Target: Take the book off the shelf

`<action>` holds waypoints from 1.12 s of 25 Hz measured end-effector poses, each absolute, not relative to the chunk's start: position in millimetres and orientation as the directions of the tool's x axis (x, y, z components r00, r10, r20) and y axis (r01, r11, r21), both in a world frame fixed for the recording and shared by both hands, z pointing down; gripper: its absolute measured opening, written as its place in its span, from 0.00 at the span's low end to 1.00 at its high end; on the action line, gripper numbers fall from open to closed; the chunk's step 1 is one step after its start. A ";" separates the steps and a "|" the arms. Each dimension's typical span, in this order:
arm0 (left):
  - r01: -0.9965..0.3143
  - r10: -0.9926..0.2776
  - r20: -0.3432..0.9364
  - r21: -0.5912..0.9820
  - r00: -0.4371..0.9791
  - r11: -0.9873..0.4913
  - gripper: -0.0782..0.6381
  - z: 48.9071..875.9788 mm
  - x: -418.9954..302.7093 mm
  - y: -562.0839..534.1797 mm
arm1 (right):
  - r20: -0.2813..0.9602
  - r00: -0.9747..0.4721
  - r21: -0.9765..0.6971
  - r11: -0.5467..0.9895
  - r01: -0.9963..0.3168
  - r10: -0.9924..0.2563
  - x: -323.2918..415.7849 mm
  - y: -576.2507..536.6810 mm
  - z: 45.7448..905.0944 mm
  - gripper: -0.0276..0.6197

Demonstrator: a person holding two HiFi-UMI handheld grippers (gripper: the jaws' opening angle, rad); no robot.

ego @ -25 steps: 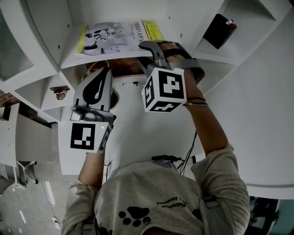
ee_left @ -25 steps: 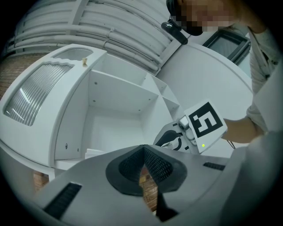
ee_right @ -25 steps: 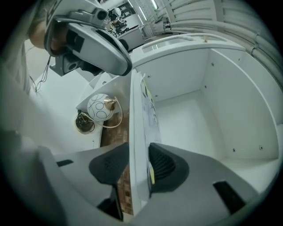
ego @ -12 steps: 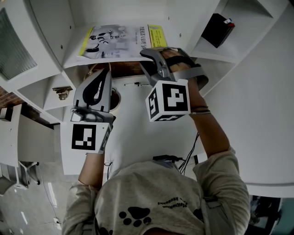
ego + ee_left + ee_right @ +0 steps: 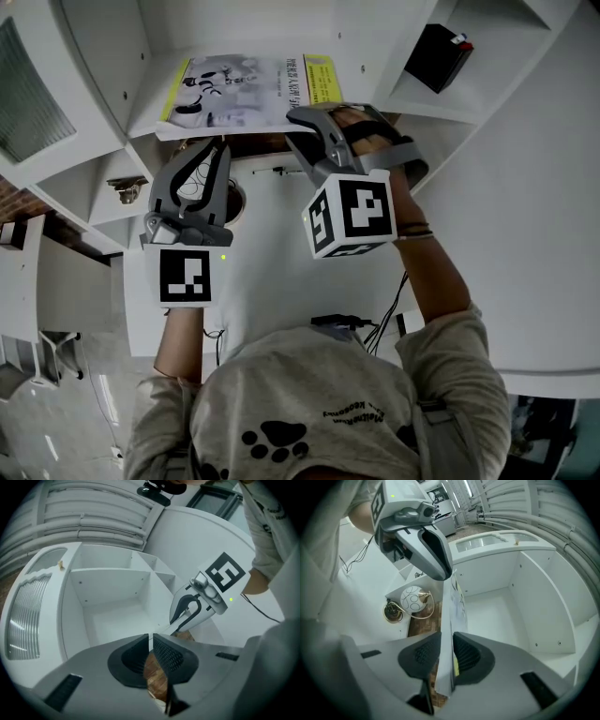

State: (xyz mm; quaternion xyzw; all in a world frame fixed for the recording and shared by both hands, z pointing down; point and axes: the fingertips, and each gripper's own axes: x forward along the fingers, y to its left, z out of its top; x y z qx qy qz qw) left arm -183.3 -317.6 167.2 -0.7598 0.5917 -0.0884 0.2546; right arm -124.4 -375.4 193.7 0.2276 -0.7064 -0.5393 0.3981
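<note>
Head view looks down on a white multi-compartment shelf unit [image 5: 103,66]. The thin white paperback book with a yellow cover band [image 5: 246,89] lies flat on one of its boards, with its near edge jutting past the front lip. That overhang is what offers a hold. The grey two-jaw right gripper [image 5: 302,116] reaches in roughly level with the board. Its jaws have just been closing onto the book's edge, and a pad now pinches each face. Whether the book has lifted clear of the board is hard to say from here. The grey left gripper [image 5: 218,150] sits just beneath that shelf, jaws together on nothing, probably held close as spare support. A small black box [image 5: 439,54] rests in a compartment to the right, well apart.
</note>
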 end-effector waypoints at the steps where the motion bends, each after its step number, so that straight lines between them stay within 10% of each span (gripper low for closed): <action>1: -0.832 -0.949 -0.155 -0.534 0.275 -0.154 0.13 168.0 -183.3 -317.6 | 0.318 -0.582 0.943 0.317 0.107 -0.749 -123.6 -374.0 194.4 0.18; 8: -0.424 -0.995 -0.036 -0.906 0.094 -0.007 0.44 200.8 -180.3 -328.1 | 0.317 -0.589 0.941 0.322 0.099 -0.744 -112.5 -358.2 207.9 0.18; 22: -0.067 -1.000 0.005 -0.998 -0.017 -0.004 0.43 208.9 -185.0 -365.8 | 0.340 -0.600 0.936 0.320 0.144 -0.724 -104.7 -344.6 212.3 0.18; 28: -0.056 -0.999 0.003 -0.998 -0.037 -0.001 0.24 205.4 -185.8 -362.1 | 0.300 -0.603 0.946 0.314 0.086 -0.739 -104.0 -343.3 212.0 0.20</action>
